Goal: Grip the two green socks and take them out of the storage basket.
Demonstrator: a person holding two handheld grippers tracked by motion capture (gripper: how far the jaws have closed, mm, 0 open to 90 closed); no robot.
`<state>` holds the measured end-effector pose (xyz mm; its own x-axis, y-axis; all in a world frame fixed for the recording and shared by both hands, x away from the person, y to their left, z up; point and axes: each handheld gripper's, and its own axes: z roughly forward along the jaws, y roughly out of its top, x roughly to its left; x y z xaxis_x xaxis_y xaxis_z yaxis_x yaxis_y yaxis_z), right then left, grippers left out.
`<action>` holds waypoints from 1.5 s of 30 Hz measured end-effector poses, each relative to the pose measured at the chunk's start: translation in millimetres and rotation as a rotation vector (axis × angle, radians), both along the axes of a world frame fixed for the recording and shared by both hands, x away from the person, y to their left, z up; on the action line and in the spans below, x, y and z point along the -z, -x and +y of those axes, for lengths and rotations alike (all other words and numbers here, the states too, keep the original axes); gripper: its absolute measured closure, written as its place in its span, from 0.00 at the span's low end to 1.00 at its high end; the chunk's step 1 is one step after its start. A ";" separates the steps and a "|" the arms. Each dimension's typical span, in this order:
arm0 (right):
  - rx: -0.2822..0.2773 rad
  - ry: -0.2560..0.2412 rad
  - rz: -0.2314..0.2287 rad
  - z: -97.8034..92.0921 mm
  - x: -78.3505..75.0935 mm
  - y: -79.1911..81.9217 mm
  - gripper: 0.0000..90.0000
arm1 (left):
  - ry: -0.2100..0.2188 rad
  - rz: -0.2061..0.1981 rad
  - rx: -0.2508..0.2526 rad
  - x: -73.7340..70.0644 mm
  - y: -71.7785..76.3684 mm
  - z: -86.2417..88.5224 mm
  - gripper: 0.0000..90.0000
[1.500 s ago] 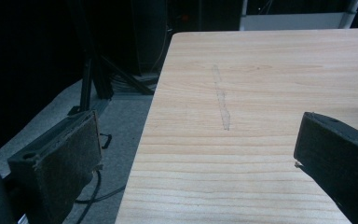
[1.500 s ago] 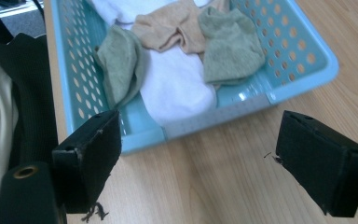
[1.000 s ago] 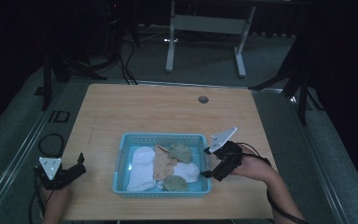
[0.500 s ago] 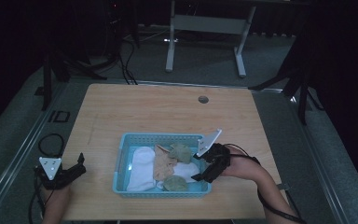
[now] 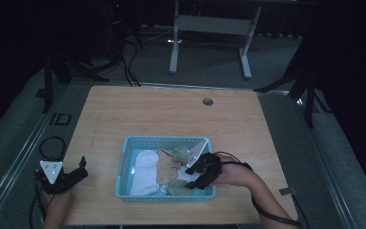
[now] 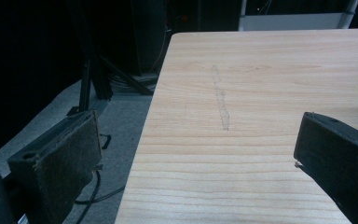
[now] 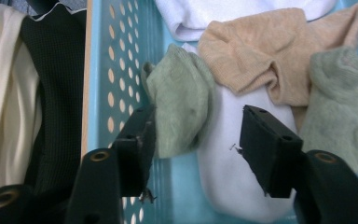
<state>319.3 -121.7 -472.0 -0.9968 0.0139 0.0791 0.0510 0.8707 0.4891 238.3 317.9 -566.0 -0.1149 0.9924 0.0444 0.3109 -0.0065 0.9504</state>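
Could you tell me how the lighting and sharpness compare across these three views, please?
High view: dim, dark surroundings, the basket small and soft. Left gripper view: evenly lit table, the near pads slightly blurred. Right gripper view: brightest, the green sock crisp between the open right claw.

White sock (image 7: 235,182) partly under green sock (image 7: 182,100)

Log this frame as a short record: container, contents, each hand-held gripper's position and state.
container: blue basket on the wooden table
contents: white sock, tan sock, green socks, one near the basket's front wall
right hand-held gripper: inside the basket, jaws open around that green sock and a white sock
left hand-held gripper: at the table's left front edge, open, holding nothing
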 end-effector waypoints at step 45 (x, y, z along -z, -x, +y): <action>-0.012 0.070 -0.092 15.1 -10.1 7.4 0.94 | -0.001 0.004 -0.002 -0.1 -0.2 -0.1 0.00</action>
<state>312.0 -106.6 -461.9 -0.9999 0.0041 -0.0138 -0.0023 0.9032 0.4292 238.5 317.8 -565.9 -0.1166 0.9921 0.0458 0.3146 -0.0068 0.9492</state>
